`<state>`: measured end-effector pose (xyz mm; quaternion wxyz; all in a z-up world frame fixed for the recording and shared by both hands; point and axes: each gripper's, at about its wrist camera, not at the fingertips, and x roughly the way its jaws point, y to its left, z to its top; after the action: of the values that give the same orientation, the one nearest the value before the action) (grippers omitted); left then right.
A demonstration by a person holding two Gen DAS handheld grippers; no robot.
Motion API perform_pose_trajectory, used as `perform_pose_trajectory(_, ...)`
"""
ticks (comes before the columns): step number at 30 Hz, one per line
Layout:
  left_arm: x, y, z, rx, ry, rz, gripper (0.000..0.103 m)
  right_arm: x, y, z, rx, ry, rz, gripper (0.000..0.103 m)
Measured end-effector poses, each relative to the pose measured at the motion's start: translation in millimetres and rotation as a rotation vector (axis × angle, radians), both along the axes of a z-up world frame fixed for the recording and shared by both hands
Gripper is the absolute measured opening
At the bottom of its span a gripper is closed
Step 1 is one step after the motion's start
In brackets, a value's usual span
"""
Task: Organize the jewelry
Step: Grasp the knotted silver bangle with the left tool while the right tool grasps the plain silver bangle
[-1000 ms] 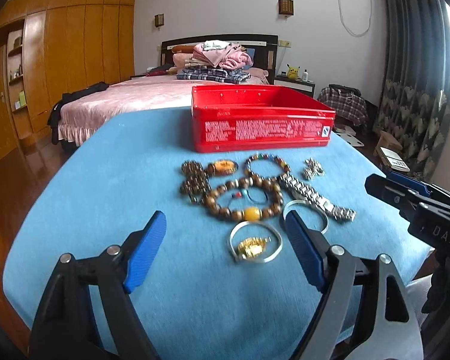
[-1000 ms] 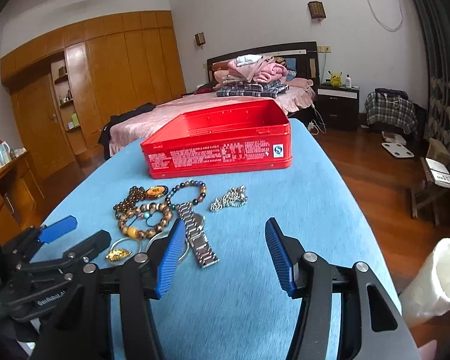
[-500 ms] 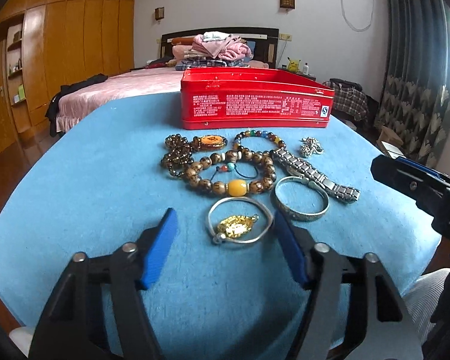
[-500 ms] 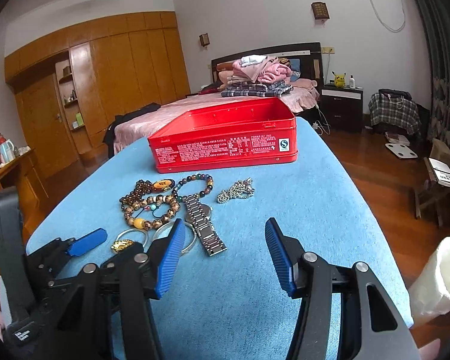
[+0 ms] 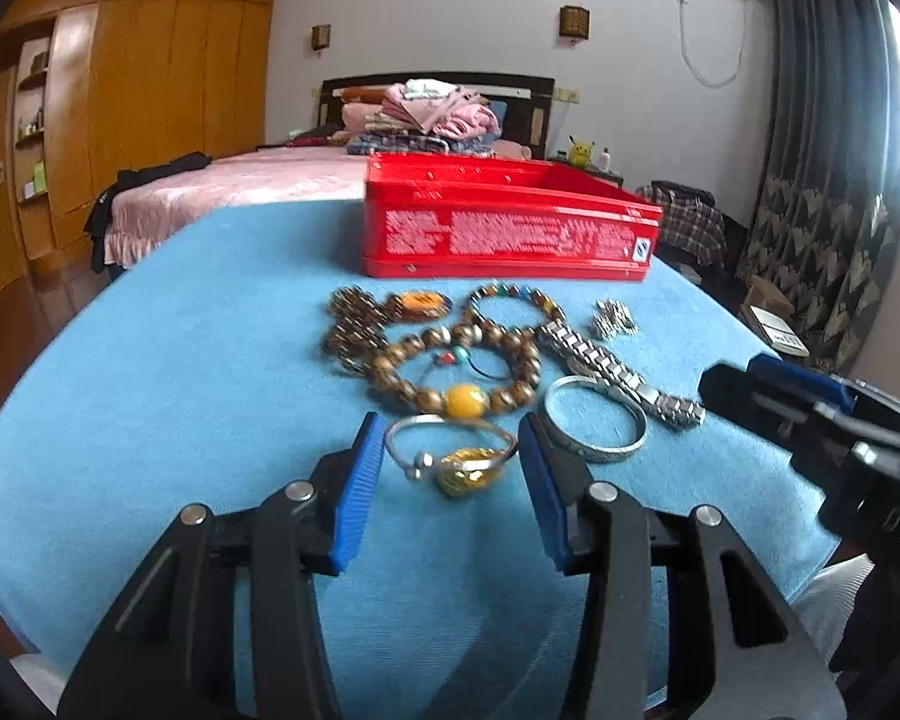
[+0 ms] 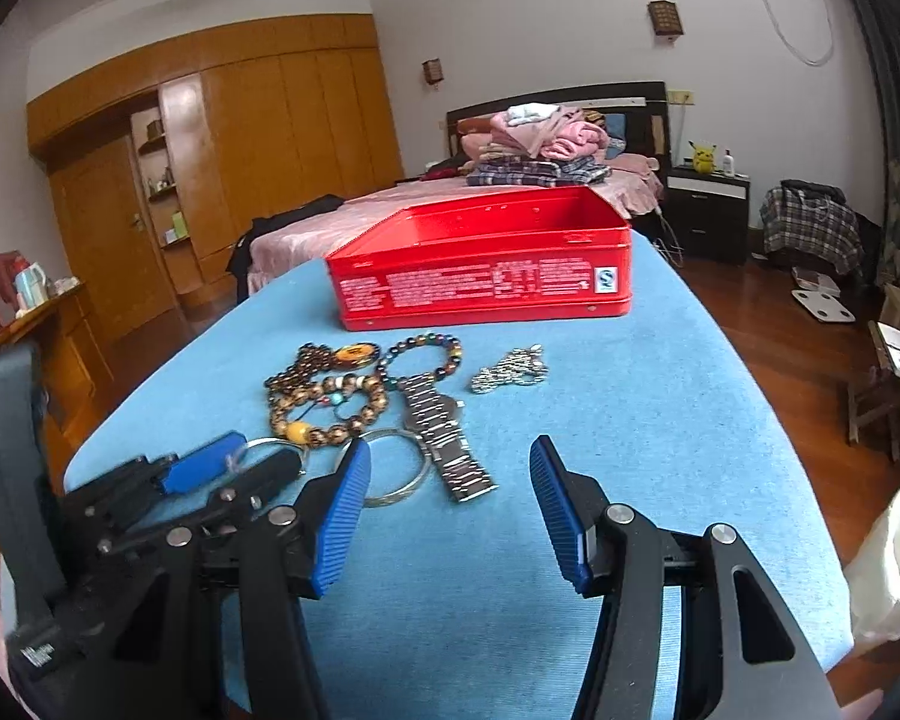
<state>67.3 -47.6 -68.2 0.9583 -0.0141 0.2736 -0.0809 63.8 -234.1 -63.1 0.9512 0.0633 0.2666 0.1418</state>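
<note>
Jewelry lies on a blue cloth-covered table (image 5: 180, 360) in front of an open red tin box (image 5: 504, 234). My left gripper (image 5: 450, 468) is open, its blue pads either side of a silver ring bangle with a gold charm (image 5: 450, 456). Beyond it lie a brown bead bracelet with a yellow bead (image 5: 450, 372), a silver bangle (image 5: 594, 426), a metal watch (image 5: 618, 372), a coloured bead bracelet (image 5: 513, 306) and a small silver chain (image 5: 615, 319). My right gripper (image 6: 450, 504) is open and empty, just short of the watch (image 6: 444, 432) and silver bangle (image 6: 390, 468).
The red box (image 6: 480, 270) stands at the table's far end. A dark bead string with an orange pendant (image 5: 384, 315) lies left of the bracelets. A bed (image 5: 240, 186) is behind the table, a wardrobe (image 6: 240, 168) to the left. A white roll (image 6: 888, 564) sits at the right edge.
My left gripper moved forward and lower, so its pads now flank the gold-charm bangle. The right gripper edged slightly forward and stayed open.
</note>
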Motion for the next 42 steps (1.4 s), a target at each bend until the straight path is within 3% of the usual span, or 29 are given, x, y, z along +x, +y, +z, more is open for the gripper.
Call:
perform_pose_trajectory(6,-4,17,8,0.011,-0.03,0.032,0.044,2,18,-5,-0.012,0.014,0.038,0.053)
perform_pose_trajectory(14,-2,32,-7,0.026,0.04,0.043,0.045,5,35,-12,-0.03,0.044,0.069,0.052)
perform_pose_trajectory(20,0,33,-8,0.029,0.039,0.036,0.051,9,38,-20,-0.038,0.072,0.06,0.052)
perform_pose_trajectory(32,9,32,-13,0.036,0.008,0.054,0.045,24,50,-23,-0.07,0.061,0.032,0.052)
perform_pose_trajectory(42,7,32,-15,0.037,0.0,0.046,0.046,30,52,-26,-0.095,0.033,0.024,0.049)
